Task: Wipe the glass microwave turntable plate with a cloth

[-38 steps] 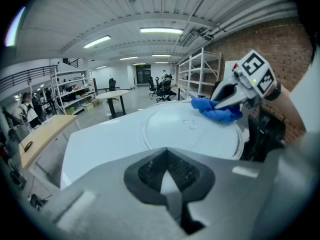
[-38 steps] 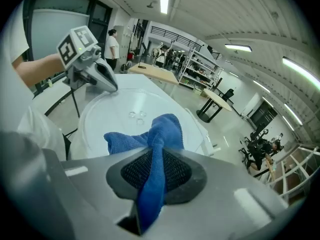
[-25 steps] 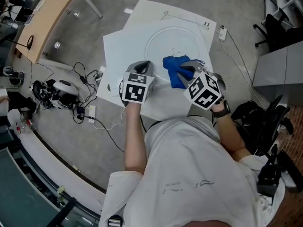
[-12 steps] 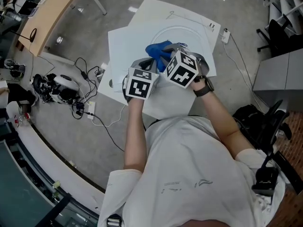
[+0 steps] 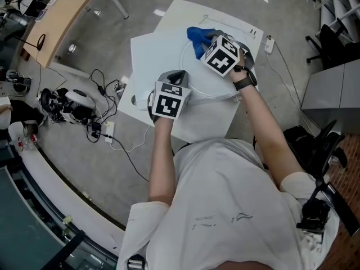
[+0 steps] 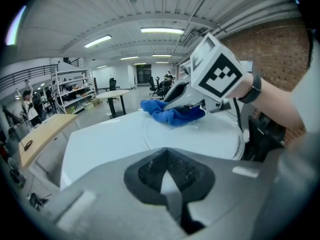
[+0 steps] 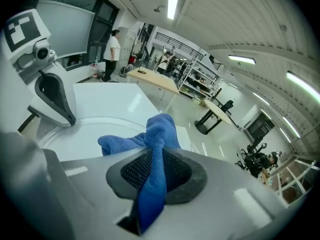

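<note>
The round glass turntable plate (image 5: 216,82) lies flat on a white table (image 5: 152,49). My right gripper (image 5: 205,41) is shut on a blue cloth (image 5: 196,37), which it presses onto the plate's far left part. In the right gripper view the cloth (image 7: 150,134) runs up between the pads and bunches on the plate (image 7: 100,126). My left gripper (image 5: 180,76) is shut on the plate's near left rim. The left gripper view shows its closed jaws low in the picture, with the plate (image 6: 210,134) and the cloth (image 6: 170,115) beyond them.
A wooden desk (image 5: 62,16) stands at the far left. Cables and gear (image 5: 73,108) lie on the floor left of the table. A power strip (image 5: 265,38) hangs off the table's far right corner. A black chair (image 5: 315,145) stands at the right. A person (image 7: 110,54) stands far off.
My right gripper has swept the blue cloth across the plate, from its near side to its far left part. The left gripper has stayed at the rim.
</note>
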Demonstrator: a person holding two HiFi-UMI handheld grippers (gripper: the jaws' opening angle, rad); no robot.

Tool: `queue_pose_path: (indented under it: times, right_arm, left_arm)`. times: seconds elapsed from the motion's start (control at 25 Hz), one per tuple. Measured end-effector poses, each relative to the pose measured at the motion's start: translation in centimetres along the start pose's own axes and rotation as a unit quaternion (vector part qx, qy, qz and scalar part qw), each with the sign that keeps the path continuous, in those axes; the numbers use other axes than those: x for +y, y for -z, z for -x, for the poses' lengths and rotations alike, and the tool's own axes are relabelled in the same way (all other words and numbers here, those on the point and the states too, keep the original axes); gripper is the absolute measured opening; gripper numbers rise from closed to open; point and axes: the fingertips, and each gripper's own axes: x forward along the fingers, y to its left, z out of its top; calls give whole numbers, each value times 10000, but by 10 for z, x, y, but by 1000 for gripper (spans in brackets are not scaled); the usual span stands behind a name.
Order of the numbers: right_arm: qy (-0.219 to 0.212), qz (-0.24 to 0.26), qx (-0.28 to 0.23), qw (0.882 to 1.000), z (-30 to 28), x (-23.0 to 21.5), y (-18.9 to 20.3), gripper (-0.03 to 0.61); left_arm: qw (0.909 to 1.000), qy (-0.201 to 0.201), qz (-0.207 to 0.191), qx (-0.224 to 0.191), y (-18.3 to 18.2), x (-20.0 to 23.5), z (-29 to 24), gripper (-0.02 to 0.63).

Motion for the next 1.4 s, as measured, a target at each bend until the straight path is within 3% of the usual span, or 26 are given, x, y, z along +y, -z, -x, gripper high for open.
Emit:
queue_pose_path:
  times: [0.4,0.64,0.84,1.16,1.4]
  right_arm:
    - [296,-624,441,9966,56,-45,102,63]
    - [18,-662,426,9969,103,-19,132,63]
    - [-313,-528,214,9979,120,37,120,61]
    - [-783,-130,-290,9964,110,109,61,60]
    - [-1013,133,-509,9935,74,110,21,61]
  left_arm:
    - [10000,48,-7,-6,1,-1,2,0]
    - [10000,43,-18,-4,-1,0,1,0]
    - [10000,21,-26,-5,-1,0,2,0]
    - [10000,-7,-40,-40,4,0,6,0]
    - [10000,-51,-64,-17,0,-1,-1,0]
